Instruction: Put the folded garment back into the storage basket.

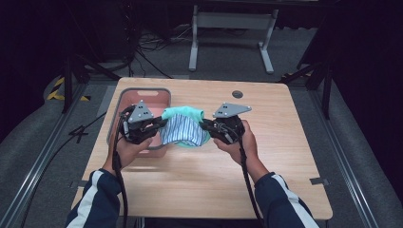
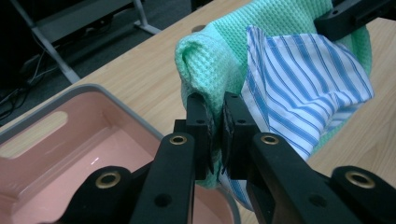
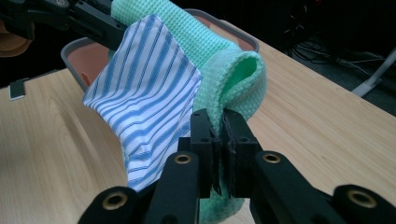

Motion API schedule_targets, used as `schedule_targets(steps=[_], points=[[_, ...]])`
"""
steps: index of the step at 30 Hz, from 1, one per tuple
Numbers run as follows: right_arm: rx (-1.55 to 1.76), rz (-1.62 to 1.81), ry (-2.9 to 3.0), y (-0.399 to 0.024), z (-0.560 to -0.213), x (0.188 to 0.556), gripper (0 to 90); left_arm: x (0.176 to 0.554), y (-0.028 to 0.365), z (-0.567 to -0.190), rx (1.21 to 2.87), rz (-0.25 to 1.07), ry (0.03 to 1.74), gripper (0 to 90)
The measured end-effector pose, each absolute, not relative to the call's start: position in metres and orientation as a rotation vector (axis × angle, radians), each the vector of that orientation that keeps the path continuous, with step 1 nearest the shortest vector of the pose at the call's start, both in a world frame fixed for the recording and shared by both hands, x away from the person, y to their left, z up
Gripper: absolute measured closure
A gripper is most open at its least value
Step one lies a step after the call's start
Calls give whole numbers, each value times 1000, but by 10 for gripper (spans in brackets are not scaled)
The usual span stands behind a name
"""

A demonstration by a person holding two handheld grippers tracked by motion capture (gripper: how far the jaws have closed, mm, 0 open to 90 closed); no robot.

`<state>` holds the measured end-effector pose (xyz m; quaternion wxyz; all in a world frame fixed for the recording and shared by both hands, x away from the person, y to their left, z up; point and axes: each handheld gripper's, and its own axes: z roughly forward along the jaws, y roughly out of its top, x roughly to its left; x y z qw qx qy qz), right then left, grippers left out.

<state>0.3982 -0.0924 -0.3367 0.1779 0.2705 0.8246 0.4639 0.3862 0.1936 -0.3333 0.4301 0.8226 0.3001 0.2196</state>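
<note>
the left hand-held gripper [image 1: 159, 124] is clenched on one end of a green waffle-weave towel [image 2: 219, 60], its two black pads pinching a folded edge, as the left gripper view shows at centre frame. the right hand-held gripper [image 1: 205, 125] is clamped the same way on the opposite end, where the weave rolls into a soft tube just above the jaws in the right gripper view. together they hold the cloth stretched and off the table [image 1: 266, 156], in the middle of the high view, just right of the pink bin [image 1: 124, 97] and partly over its near right corner.

a blue-and-white striped cloth [image 3: 144, 98] lies against the towel's face and sags below it in loose creases; it looks thin and smooth, like shirt fabric, against the thick, dimpled knit of the towel. whether the jaws also catch the striped piece cannot be told for sure. gripping at both ends seems meant to keep the pair spread flat and under control, probably for folding or for lowering into the bin.

the bin is a rounded rectangular plastic tub with a grey rim and glossy pink inside. the table is pale wood-grain laminate.
</note>
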Motion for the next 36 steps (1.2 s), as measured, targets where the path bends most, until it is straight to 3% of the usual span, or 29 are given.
schedule_targets(steps=[36], points=[[652,1315,2469,33,-340,426,838,376,293,-336,1982,667,986,828]])
